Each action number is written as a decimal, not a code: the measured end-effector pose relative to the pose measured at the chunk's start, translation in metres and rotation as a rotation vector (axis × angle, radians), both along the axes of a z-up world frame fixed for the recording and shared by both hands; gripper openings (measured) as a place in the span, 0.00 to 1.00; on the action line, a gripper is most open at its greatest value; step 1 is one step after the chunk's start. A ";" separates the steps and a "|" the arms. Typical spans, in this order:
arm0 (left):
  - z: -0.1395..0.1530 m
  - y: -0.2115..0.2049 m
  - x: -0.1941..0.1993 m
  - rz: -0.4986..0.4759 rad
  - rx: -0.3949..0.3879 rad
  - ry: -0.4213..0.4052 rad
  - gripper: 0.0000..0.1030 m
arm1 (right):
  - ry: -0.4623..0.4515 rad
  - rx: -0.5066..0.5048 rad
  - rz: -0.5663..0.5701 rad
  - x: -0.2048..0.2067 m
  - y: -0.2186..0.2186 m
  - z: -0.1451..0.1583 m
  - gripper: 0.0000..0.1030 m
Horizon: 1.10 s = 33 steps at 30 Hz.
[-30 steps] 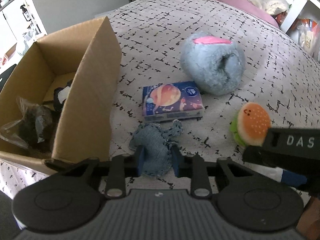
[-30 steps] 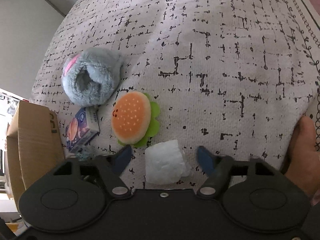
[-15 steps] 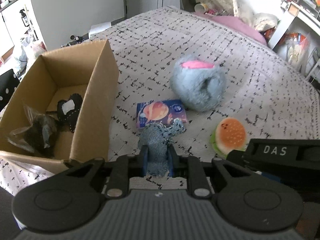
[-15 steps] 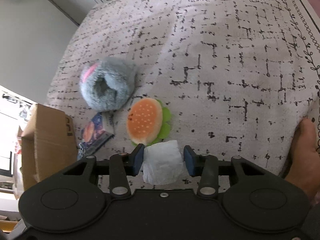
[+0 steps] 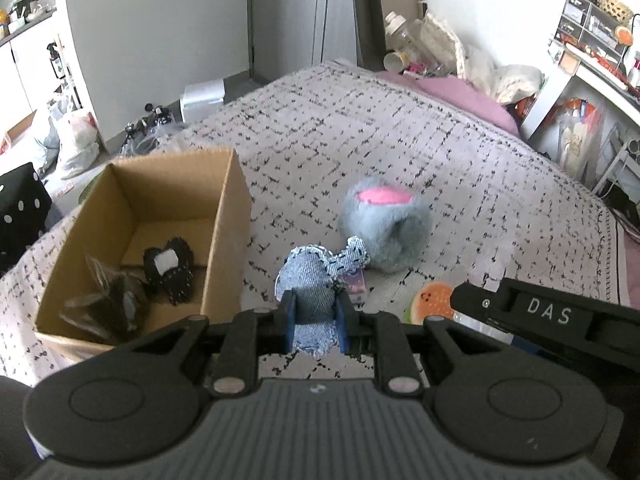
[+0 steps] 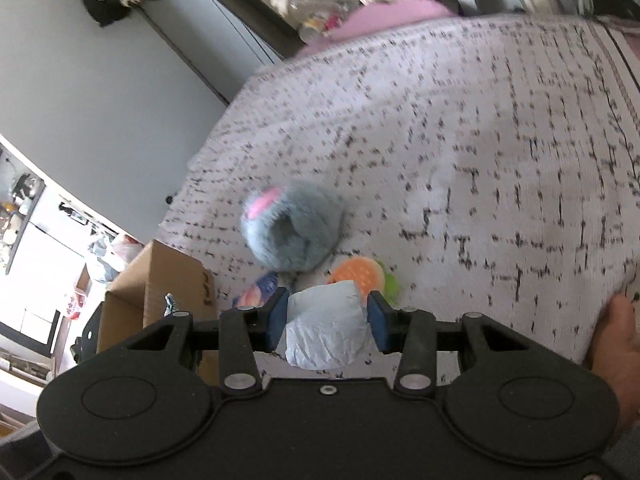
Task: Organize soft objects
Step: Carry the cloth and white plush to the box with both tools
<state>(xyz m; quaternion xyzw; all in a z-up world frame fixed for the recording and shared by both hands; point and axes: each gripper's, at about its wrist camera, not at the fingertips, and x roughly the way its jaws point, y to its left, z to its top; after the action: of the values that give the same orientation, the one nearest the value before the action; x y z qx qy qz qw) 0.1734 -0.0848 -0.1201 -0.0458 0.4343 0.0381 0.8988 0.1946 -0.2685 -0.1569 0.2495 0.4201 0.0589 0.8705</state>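
- Denim toy (image 5: 313, 280), pale blue with dark stitching, sat pinched between the blue fingers (image 5: 289, 322) of the left gripper (image 5: 314, 324), lifted clear of the bed (image 5: 400, 148) just right of the cardboard box (image 5: 226, 240).
- White padded bundle (image 6: 326, 332) was clamped in the right gripper (image 6: 328, 320), its fingers (image 6: 378, 326) pressing both sides, held above the bedspread.
- Cardboard box stood open on the bed's left part, with a black stitched toy (image 5: 170, 270) and a dark item in crinkled plastic (image 5: 106, 306) on its floor.
- Grey fluffy slipper (image 5: 386, 232) with a pink lining lay on the bed, well right of the box.
- Burger plush (image 5: 432, 304) lay nearer, beside a small printed pack (image 5: 354, 282) that the denim toy partly hid.
- Right gripper's black body, marked DAS, crossed the left view's lower right.
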 end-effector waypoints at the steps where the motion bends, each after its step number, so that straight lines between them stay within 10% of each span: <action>1: 0.003 0.001 -0.001 0.003 0.000 -0.006 0.19 | -0.015 0.000 0.006 -0.001 0.000 0.002 0.41; 33: 0.059 0.071 -0.030 0.141 -0.033 -0.136 0.19 | -0.381 -0.027 0.166 -0.026 0.037 0.056 0.41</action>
<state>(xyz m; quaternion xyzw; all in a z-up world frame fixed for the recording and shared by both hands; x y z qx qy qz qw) 0.1437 -0.0140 -0.0613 -0.0936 0.3687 0.0908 0.9204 0.1688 -0.2312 -0.1012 0.1868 0.2678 0.1708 0.9296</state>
